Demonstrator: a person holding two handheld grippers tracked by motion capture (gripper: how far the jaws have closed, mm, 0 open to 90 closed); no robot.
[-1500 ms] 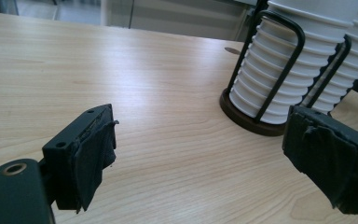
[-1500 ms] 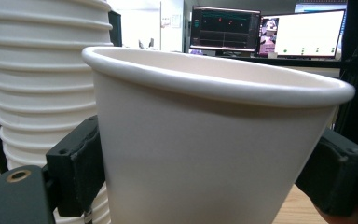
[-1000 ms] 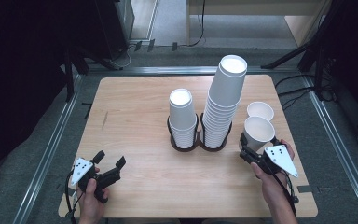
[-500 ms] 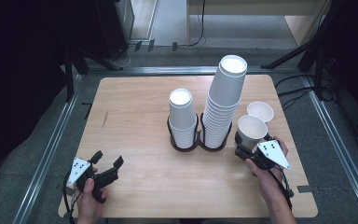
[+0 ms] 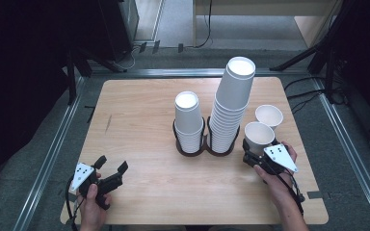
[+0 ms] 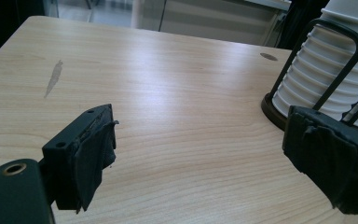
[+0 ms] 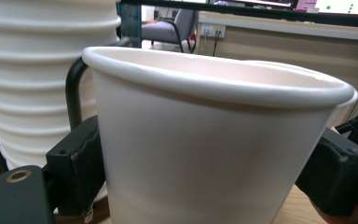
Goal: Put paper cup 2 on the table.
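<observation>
From the high view, I am holding the upright white paper cup [image 5: 258, 136] in my right gripper [image 5: 251, 153], jaws clamped on its lower wall, at about four o'clock from the tall stack of upturned white paper cups [image 5: 231, 108] in the black wire holder [image 5: 205, 144]; a second open white paper cup [image 5: 269, 116] is standing at one o'clock from mine, just beside it. I am judging the next move as turning the cup over and lowering it squarely onto a stack, keeping it level and clear of the leaning column. My left gripper [image 5: 112, 173] is resting open and empty at the table's [image 5: 139, 110] seven o'clock. In the left gripper view, both pads [image 6: 95, 154] are gaping over bare wood, the shorter stack [image 6: 324, 79] cropped at two o'clock. In the right gripper view, the cup [image 7: 214, 154] is hiding its own base, so I cannot tell whether it is touching the table.
</observation>
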